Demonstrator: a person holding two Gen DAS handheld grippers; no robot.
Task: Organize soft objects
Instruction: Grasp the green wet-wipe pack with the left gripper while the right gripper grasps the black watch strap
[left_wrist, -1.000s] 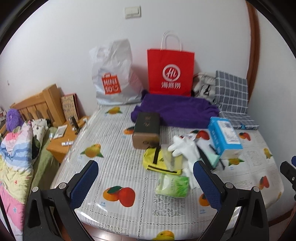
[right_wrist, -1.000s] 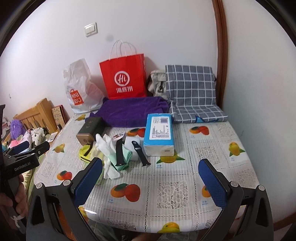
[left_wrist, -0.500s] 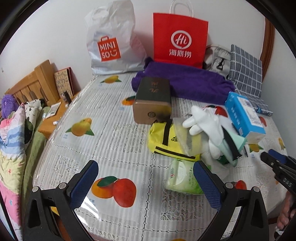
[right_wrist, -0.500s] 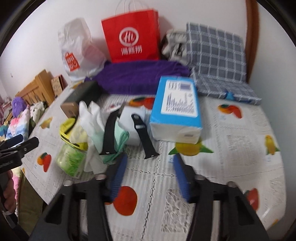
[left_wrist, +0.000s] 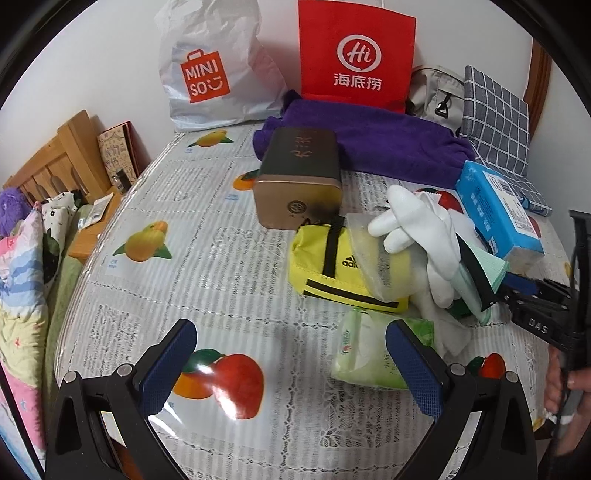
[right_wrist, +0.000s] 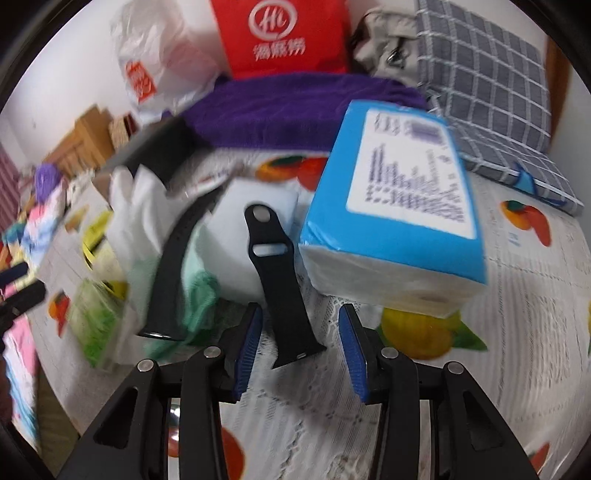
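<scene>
A heap of soft things lies on the fruit-print tablecloth (left_wrist: 192, 266): a white glove (left_wrist: 417, 225), a yellow pouch (left_wrist: 325, 266), a green wipes pack (left_wrist: 365, 354) and a mint cloth (right_wrist: 195, 291). Two black watch straps lie there too; one strap (right_wrist: 280, 280) reaches toward my right gripper (right_wrist: 299, 339), whose jaws are half closed on either side of the strap's near end without touching it. A blue tissue pack (right_wrist: 399, 206) sits just right of it. My left gripper (left_wrist: 291, 365) is wide open and empty above the cloth, its right finger in front of the wipes pack.
A brown tin box (left_wrist: 299, 177), a purple towel (left_wrist: 388, 144), a red paper bag (left_wrist: 354, 55), a white Miniso bag (left_wrist: 210, 70), a grey bag (left_wrist: 436, 96) and a checked cushion (left_wrist: 495, 122) stand at the back. A bed with blankets (left_wrist: 22, 277) lies left.
Both grippers have moved forward and down toward the heap. My right gripper's jaws have narrowed from wide open to half closed around the strap's end.
</scene>
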